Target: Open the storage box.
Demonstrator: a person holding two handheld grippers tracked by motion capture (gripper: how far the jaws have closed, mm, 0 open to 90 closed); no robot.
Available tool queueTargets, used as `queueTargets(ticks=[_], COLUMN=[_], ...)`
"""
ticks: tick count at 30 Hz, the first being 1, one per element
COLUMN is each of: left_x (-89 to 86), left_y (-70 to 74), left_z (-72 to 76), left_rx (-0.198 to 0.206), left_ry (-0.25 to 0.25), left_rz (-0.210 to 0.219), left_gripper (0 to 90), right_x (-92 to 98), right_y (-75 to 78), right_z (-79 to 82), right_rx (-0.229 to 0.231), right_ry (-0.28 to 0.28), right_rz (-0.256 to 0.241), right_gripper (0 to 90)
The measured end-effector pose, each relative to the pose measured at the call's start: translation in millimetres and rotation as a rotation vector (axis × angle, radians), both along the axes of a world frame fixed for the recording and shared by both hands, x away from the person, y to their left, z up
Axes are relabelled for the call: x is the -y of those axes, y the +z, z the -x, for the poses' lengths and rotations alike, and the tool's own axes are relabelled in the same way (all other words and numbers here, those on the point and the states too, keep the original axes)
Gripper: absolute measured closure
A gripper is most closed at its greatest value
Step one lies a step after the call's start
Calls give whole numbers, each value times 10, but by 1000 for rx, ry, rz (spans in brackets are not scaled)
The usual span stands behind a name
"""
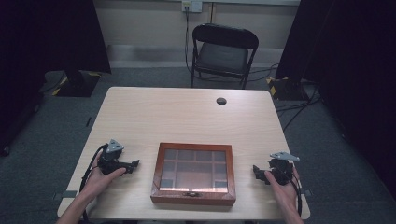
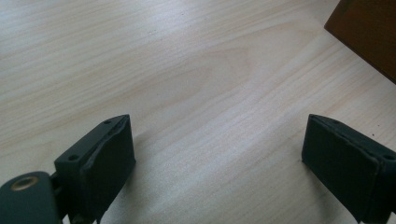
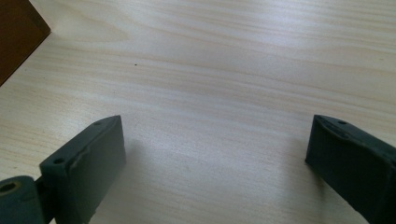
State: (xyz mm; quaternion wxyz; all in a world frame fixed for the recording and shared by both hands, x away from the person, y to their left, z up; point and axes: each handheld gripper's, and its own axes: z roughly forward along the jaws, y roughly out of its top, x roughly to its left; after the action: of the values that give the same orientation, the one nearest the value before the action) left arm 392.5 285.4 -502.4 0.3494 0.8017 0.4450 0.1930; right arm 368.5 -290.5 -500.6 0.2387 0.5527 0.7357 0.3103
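A brown wooden box (image 1: 194, 173) with a glass lid over a grid of compartments lies shut near the table's front edge, its clasp facing the person. My left gripper (image 1: 132, 165) rests on the table left of the box, held by a hand, jaws pointing toward it. My right gripper (image 1: 257, 171) rests to the right of the box, pointing at it. In the left gripper view the gripper (image 2: 217, 154) stands open over bare wood, with a box corner (image 2: 369, 32) at the upper right. In the right gripper view the gripper (image 3: 217, 154) is open too, with a box corner (image 3: 16, 32) at the upper left.
The pale wooden table (image 1: 187, 116) has a round cable hole (image 1: 221, 101) near its far edge. A black folding chair (image 1: 223, 53) stands behind the table. Dark curtains hang at both sides, and cables lie on the grey floor (image 1: 299, 105) at the right.
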Motion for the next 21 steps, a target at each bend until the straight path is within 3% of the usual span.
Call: queueTargets(ticks=[6,9,10,12,17,21], left_x=[2,1,0,1,1,1], left_y=[-1,0,0,-1,0,-1], left_z=[0,0,0,0,0,0], left_rx=[0,0,0,0,0,0], left_ry=[1,1,1,1,1,1], left_rz=[2,1,0,2,1,2], left_gripper=[86,86,86,86,86,86], right_x=[-7,3,12,28,6,-52], right_y=[4,27,45,94,177,255], right_z=[2,7,10,11,29,67], right_rx=[-2,-11,-11,-15,4,35], right_ry=[8,6,-1,11,39,81], right_rz=[1,-5,-19,-66,-94,-152], right_gripper=[46,116,163,162,199,200])
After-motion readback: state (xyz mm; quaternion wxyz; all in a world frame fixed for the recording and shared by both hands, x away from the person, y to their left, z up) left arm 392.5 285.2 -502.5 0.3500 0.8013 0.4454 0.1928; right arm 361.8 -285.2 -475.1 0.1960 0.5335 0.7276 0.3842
